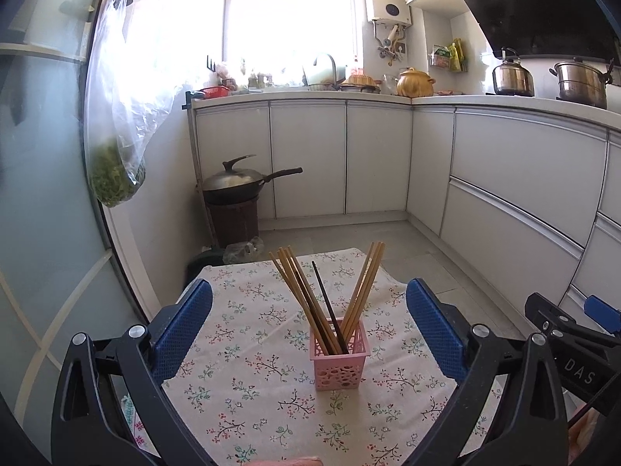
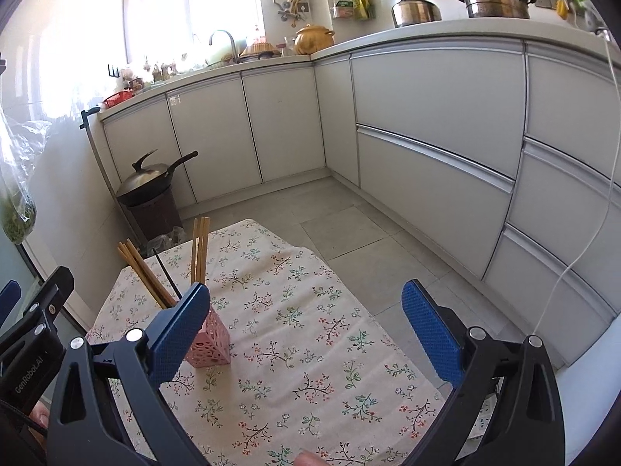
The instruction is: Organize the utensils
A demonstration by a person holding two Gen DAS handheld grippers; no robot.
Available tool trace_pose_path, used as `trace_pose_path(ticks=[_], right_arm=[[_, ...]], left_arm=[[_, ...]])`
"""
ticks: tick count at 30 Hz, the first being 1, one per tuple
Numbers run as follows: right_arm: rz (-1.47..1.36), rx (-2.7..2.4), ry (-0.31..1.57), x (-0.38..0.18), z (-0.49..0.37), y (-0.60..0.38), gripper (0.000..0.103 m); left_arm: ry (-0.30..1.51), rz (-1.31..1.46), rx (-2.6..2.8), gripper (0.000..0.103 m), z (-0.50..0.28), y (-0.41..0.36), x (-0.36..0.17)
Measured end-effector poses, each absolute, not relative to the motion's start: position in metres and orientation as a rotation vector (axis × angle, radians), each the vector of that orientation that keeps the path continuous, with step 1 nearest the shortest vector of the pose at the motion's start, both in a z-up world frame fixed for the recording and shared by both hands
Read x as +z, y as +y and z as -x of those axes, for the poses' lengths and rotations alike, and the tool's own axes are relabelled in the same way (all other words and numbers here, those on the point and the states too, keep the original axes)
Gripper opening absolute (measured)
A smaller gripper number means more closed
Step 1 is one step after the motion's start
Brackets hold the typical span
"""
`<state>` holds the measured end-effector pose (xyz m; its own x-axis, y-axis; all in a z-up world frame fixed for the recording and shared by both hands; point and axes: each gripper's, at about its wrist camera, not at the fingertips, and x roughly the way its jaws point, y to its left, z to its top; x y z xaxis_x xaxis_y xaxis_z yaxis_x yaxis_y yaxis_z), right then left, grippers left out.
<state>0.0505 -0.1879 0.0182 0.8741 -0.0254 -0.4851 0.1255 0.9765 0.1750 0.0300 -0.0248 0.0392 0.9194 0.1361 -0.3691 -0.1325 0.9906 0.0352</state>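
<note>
A pink perforated holder (image 1: 340, 361) stands upright on the floral tablecloth (image 1: 252, 388). Several wooden chopsticks (image 1: 299, 291) and one dark chopstick (image 1: 328, 306) stand in it, fanned left and right. My left gripper (image 1: 310, 330) is open and empty, its blue pads wide apart on either side of the holder, above it. My right gripper (image 2: 306, 330) is open and empty over the cloth (image 2: 310, 349), to the right of the holder (image 2: 211, 345); its left finger (image 2: 178, 334) hides part of the holder. The chopsticks (image 2: 200, 248) show above that finger.
White kitchen cabinets (image 1: 504, 178) run along the back and right. A wok on a brown stand (image 1: 236, 194) sits on the floor beyond the table. A bag of greens (image 1: 116, 171) hangs at left. The table's far edge (image 1: 295, 258) drops to tiled floor.
</note>
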Motion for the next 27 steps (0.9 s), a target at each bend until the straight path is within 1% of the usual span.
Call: trace_pose_path(ticks=[27], right_arm=[[-0.248, -0.065, 0.551, 0.0084, -0.0569, -0.1952, 0.096]], left_arm=[[0.416, -0.020, 0.136, 0.096, -0.0364, -0.0263, 0.0288]])
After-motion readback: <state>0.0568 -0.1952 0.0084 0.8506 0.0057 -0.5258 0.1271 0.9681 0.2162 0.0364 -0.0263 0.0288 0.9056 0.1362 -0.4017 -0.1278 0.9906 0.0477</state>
